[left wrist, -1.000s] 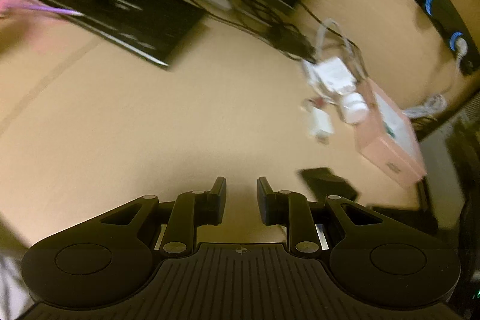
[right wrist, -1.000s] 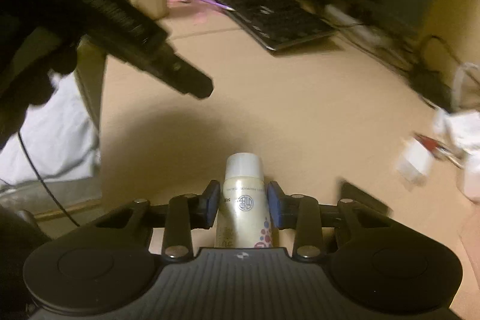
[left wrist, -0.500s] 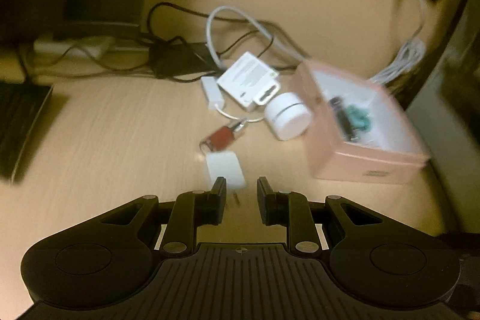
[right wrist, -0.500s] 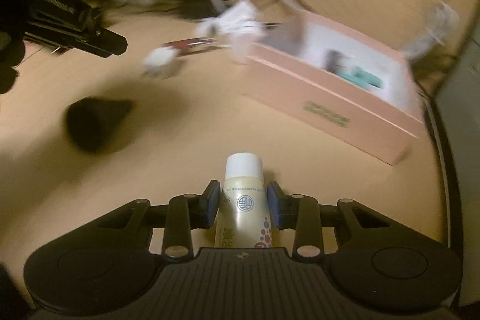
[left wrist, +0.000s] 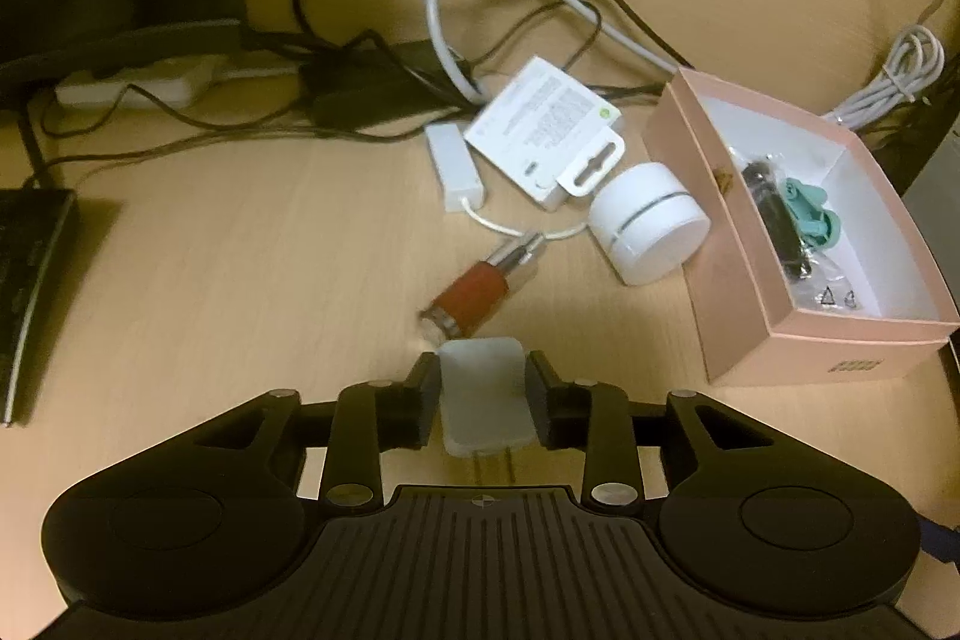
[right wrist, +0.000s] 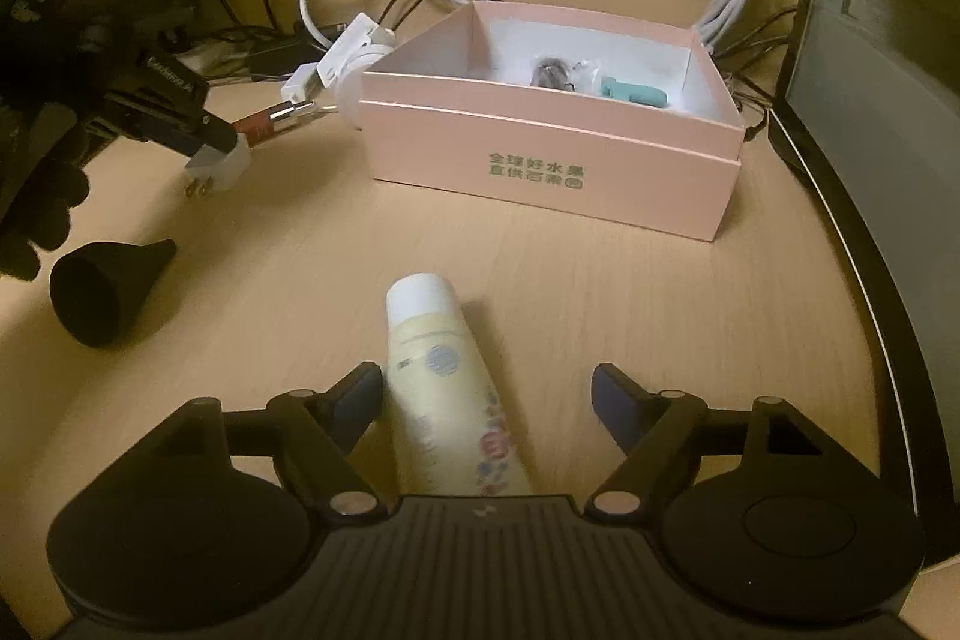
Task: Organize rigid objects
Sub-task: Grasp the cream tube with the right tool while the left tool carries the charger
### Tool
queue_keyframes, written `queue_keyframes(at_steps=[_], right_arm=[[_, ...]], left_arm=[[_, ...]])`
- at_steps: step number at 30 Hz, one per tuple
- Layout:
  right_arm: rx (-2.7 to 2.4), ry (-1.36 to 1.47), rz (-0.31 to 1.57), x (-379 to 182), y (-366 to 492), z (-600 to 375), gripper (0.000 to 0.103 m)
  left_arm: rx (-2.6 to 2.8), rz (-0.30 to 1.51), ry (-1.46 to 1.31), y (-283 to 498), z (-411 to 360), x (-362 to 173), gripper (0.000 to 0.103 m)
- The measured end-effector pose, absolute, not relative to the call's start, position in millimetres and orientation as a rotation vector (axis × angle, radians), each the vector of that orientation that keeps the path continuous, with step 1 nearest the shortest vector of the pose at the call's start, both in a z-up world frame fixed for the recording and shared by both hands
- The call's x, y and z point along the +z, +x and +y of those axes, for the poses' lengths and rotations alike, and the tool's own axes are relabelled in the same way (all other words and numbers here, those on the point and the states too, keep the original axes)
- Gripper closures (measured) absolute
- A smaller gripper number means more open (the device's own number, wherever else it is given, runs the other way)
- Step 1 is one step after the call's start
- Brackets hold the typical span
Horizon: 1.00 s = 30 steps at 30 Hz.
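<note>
A white plug charger (left wrist: 483, 400) lies on the wooden desk between the fingers of my left gripper (left wrist: 480, 365), prongs toward the camera. The jaws are opening and the pads stand just off its sides. The right wrist view shows that gripper (right wrist: 210, 139) over the same charger (right wrist: 221, 165). My right gripper (right wrist: 486, 379) is opening wide. A cream tube with a white cap (right wrist: 444, 388) lies loose between its fingers, against the left one. An open pink box (right wrist: 540, 148) stands ahead, also seen in the left wrist view (left wrist: 744, 280), and holds a teal piece (right wrist: 633, 91).
A red-brown cylinder (left wrist: 474, 295), a white puck (left wrist: 648, 226), a white packet (left wrist: 540, 124) and tangled cables (left wrist: 372, 58) lie left of the box. A black cone (right wrist: 102, 286) lies on its side at front left. A keyboard edge (left wrist: 30, 292) is far left; a monitor (right wrist: 888, 40) stands at the right.
Both views swung right from the keyboard to the pink box. The right jaws opened and let go of the tube. The left jaws widened and now straddle the white charger.
</note>
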State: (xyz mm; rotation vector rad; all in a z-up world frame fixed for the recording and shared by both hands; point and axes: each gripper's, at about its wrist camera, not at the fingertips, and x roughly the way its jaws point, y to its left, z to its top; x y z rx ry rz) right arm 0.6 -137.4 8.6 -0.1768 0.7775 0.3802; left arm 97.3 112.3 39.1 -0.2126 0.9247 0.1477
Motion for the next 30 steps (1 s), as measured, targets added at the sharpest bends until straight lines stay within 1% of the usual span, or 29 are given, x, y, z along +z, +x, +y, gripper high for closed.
queue_keyframes(at_steps=[2,6,8,11,14,17,19,22,23,25,26,27,28,29,30], right_arm=[[0.362,-0.167,0.777,6.9,2.2,-137.6,0.019],[0.361,-0.161,0.767,5.3,2.4,-138.0,0.017],[0.362,-0.162,0.766,4.7,3.0,-137.6,0.015],[0.364,-0.16,0.762,3.5,3.0,-136.0,0.012],[0.348,-0.15,0.748,0.7,1.7,-136.4,0.007],[0.341,-0.146,0.745,0.1,1.3,-136.0,0.007],[0.341,-0.146,0.746,-0.2,1.4,-135.8,0.007],[0.346,-0.15,0.758,0.7,4.4,-134.6,0.006],[0.353,-0.155,0.763,1.0,6.5,-133.4,0.007],[0.376,-0.165,0.768,2.4,11.9,-129.9,0.014],[0.388,-0.174,0.767,3.4,14.5,-126.6,0.022],[0.403,-0.186,0.766,5.1,17.5,-123.5,0.034],[0.425,-0.197,0.768,7.3,19.6,-119.7,0.042],[0.45,-0.208,0.776,10.0,21.8,-116.0,0.062],[0.463,-0.22,0.788,12.5,22.8,-112.4,0.072]], left_arm=[[0.104,0.925,-0.216,98.0,109.5,36.9,0.065],[0.059,0.919,-0.192,101.2,102.9,33.0,0.06],[0.036,0.96,-0.199,105.5,100.5,27.1,0.064],[0.03,0.95,-0.15,106.6,92.2,24.7,0.066],[0.045,0.941,-0.175,109.7,94.5,24.5,0.066],[0.049,0.947,-0.196,113.1,97.7,24.8,0.067],[0.048,0.956,-0.226,113.6,102.6,25.1,0.069],[0.026,0.961,-0.225,113.7,105.0,24.7,0.069],[0.018,0.96,-0.204,113.0,104.3,24.7,0.073],[0.017,0.956,-0.173,110.9,102.3,24.0,0.079],[0.008,0.95,-0.17,108.8,102.2,23.8,0.079],[-0.002,0.946,-0.175,106.4,102.5,23.6,0.079],[-0.016,0.944,-0.178,103.9,102.4,23.4,0.079],[-0.033,0.944,-0.175,100.7,101.2,23.4,0.079],[-0.054,0.944,-0.168,97.5,99.6,23.7,0.079]])
